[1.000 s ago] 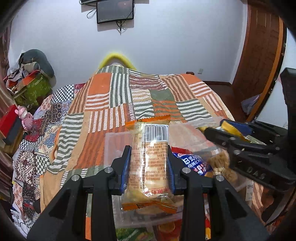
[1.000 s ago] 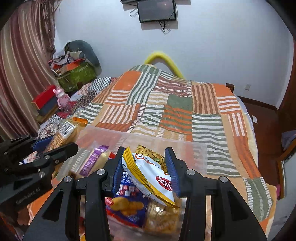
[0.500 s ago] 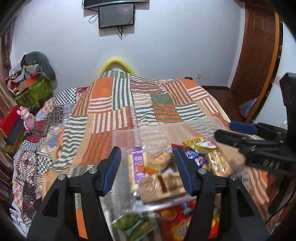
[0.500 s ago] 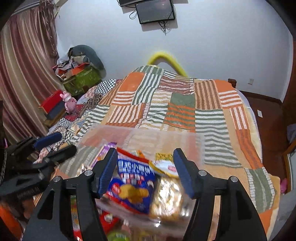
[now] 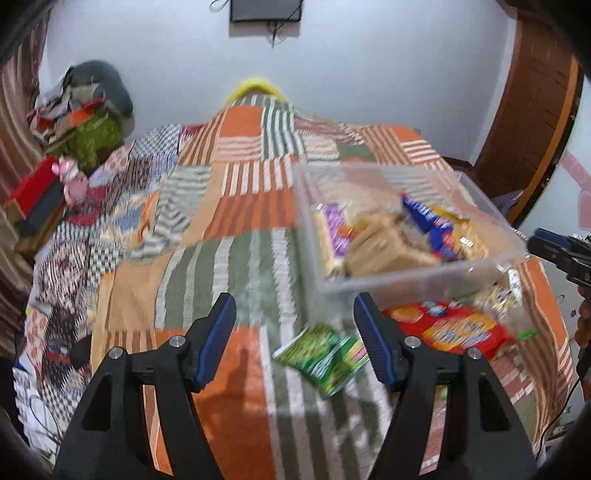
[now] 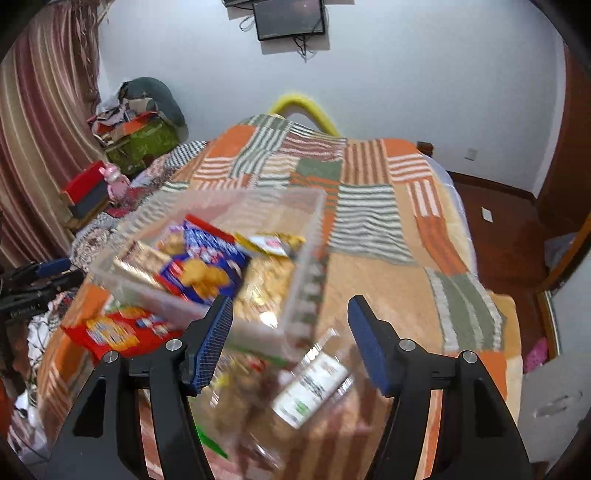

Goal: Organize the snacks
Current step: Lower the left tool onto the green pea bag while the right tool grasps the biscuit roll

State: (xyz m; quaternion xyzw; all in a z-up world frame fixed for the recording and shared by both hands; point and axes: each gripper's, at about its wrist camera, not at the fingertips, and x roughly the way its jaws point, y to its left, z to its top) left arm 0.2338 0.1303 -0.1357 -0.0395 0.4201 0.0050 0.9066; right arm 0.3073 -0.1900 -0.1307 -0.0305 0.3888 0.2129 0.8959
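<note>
Both tongs gape wide and hold nothing: the left gripper [image 5: 295,332] hangs just left of the green packet [image 5: 323,356], the right gripper [image 6: 290,338] above a clear labelled packet [image 6: 314,384]. Behind them the clear bin [image 5: 417,273] already carries several snacks, with a red packet [image 5: 454,328] loose beside it. Best to straddle each packet across its narrow width before closing. All rests on a striped patchwork quilt [image 5: 240,221] over a bed, against a white wall with a mounted screen [image 6: 290,16].

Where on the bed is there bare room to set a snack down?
Free: the quilt left of the clear bin, and right of it in the right wrist view. Crowded: the near side, with the green packet, red packet and clear packet.
</note>
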